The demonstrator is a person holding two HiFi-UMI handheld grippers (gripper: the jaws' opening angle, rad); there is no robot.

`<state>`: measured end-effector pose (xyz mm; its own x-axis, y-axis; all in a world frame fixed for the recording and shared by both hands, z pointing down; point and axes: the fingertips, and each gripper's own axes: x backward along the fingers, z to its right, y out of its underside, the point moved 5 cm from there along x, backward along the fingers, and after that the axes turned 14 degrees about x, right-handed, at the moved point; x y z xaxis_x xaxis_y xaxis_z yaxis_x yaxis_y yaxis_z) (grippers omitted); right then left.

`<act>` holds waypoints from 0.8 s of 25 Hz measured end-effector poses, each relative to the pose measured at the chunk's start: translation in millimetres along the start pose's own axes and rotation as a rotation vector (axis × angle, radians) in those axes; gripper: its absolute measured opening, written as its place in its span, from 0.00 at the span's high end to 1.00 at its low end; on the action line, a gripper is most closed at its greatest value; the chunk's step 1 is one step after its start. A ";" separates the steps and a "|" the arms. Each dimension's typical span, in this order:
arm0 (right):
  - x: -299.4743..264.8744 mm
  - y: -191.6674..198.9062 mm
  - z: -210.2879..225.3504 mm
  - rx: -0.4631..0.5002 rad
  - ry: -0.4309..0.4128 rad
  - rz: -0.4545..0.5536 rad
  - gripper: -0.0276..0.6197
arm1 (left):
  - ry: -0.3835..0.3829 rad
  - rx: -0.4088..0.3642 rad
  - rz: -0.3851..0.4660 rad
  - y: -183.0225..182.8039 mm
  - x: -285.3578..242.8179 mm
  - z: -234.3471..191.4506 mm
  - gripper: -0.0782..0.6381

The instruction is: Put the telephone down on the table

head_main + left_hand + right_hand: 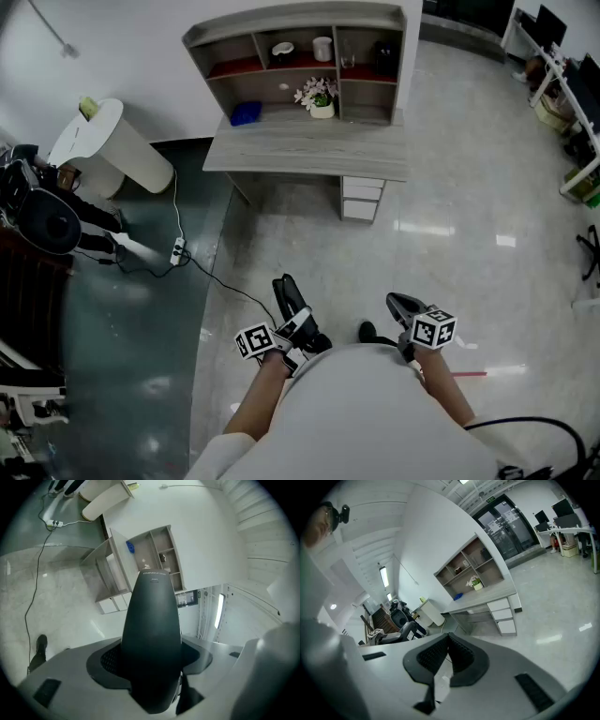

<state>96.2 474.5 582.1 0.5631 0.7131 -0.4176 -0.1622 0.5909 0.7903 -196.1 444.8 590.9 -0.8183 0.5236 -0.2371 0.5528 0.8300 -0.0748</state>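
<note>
One telephone [152, 639], dark handset, clamped between left gripper [298, 330] jaws, narrow end jutting forward toward table [309, 150]. Wide grip low on body probably steadies it for carry. Table well apart across floor, so approach comes first. Right gripper [447, 641] jaws together, empty, apparently spare.

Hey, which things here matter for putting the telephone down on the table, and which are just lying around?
For the job: telephone, left gripper clamped on it, table.
Just lying about: flower pot, blue object, white cup on shelf, power strip on floor; right gripper shut, empty.
</note>
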 end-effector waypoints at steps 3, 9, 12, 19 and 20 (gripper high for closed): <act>2.0 -0.4 2.8 0.004 -0.001 0.001 0.93 | -0.069 0.035 0.023 4.2 6.3 -5.4 0.47; -0.3 -4.7 3.8 0.014 -0.019 0.001 0.93 | -0.062 0.025 0.028 6.9 5.1 -5.8 0.47; -1.6 -4.5 3.9 0.013 -0.034 -0.002 0.93 | -0.080 0.040 0.041 9.5 5.5 -5.6 0.47; -0.1 -0.4 19.1 -0.018 -0.047 -0.025 0.93 | -0.058 0.027 0.055 13.3 -5.4 -2.4 0.47; 1.1 -0.4 22.1 -0.023 -0.049 -0.026 0.93 | -0.050 0.032 0.057 14.6 -7.6 -1.2 0.47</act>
<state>114.8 466.8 591.3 0.6062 0.6786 -0.4149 -0.1652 0.6177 0.7689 -181.9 453.2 592.8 -0.7767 0.5593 -0.2897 0.6040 0.7919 -0.0902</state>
